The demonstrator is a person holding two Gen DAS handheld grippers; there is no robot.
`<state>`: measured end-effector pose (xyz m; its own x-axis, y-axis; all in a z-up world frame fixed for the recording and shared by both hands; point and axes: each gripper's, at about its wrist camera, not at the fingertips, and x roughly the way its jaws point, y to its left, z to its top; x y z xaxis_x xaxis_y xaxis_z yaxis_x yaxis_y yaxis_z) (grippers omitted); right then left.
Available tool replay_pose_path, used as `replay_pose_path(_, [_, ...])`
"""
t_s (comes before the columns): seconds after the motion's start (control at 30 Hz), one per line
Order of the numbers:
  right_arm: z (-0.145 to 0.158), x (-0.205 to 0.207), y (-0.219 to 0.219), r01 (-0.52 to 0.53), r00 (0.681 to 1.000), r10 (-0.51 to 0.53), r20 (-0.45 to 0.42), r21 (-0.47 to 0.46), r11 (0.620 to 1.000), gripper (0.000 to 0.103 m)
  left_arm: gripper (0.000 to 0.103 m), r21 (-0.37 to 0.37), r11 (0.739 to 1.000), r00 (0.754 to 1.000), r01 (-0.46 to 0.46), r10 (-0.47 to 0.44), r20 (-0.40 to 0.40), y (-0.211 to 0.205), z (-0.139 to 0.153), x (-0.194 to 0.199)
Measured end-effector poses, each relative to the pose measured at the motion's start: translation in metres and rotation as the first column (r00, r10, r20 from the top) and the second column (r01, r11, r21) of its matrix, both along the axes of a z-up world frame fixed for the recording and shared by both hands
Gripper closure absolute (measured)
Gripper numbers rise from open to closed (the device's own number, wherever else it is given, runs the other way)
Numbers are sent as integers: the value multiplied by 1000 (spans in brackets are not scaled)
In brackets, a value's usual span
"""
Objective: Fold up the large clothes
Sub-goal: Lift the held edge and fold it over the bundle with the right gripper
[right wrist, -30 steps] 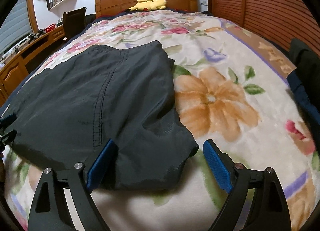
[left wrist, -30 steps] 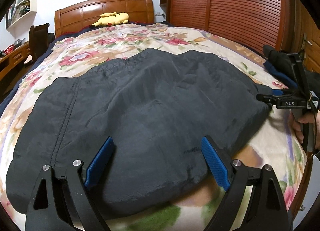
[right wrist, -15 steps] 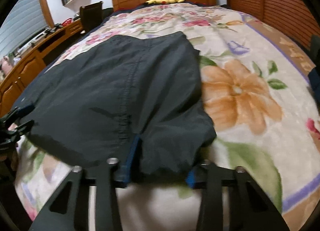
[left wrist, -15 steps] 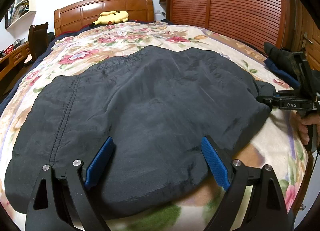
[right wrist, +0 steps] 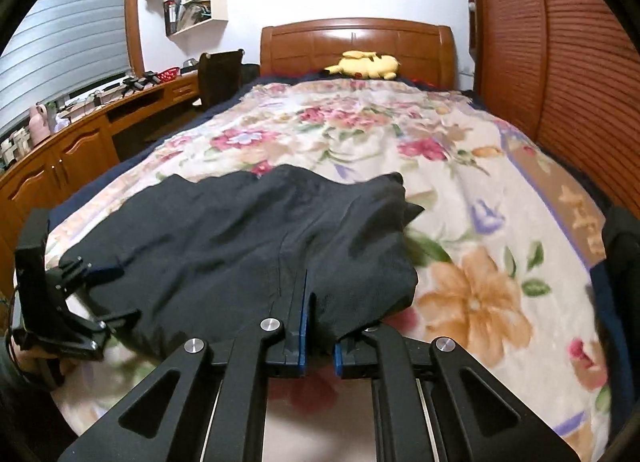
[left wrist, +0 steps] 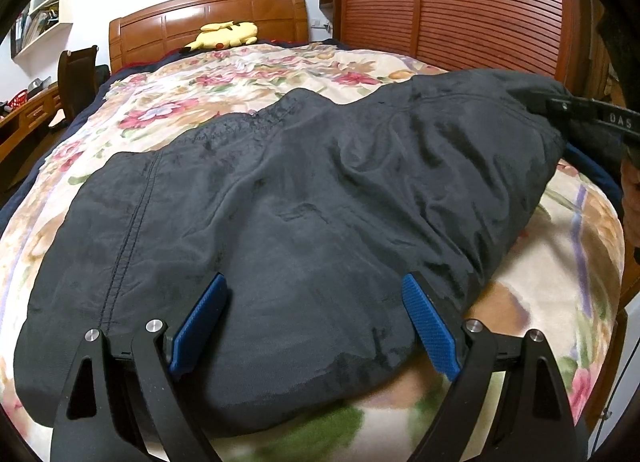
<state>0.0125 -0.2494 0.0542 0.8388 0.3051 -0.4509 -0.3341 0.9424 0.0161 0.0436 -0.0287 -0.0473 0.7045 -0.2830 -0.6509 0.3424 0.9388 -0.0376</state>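
One limp, light dark garment [left wrist: 304, 222] drapes softly: right gripper [right wrist: 318, 346] closing, pinching its near hem, left gripper [left wrist: 316, 326] spread, empty.

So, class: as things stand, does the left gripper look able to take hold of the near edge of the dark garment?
Probably yes. The left gripper hangs open over the dark garment, whose near hem lies just below it on the floral blanket, with nothing in between. The right gripper is closing on the other end.
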Motion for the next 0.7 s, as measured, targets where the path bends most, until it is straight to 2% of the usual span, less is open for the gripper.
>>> replay_pose_path(0.4, [9,0,26,-38,998,39,42,-41,998,95,13,-33,999,998,-8,10,61,28,16,-18])
replay_pose_path(0.57, [17,-5,59,-94,991,101,87,-75,993,96,13,-45,998,995,-43,47,90,61,24,-28])
replay_pose_path(0.7, [21,-5,100,-183,974,193,119,-89,979,96,13,-74,990,987,-118,125,103,98,30,-33])
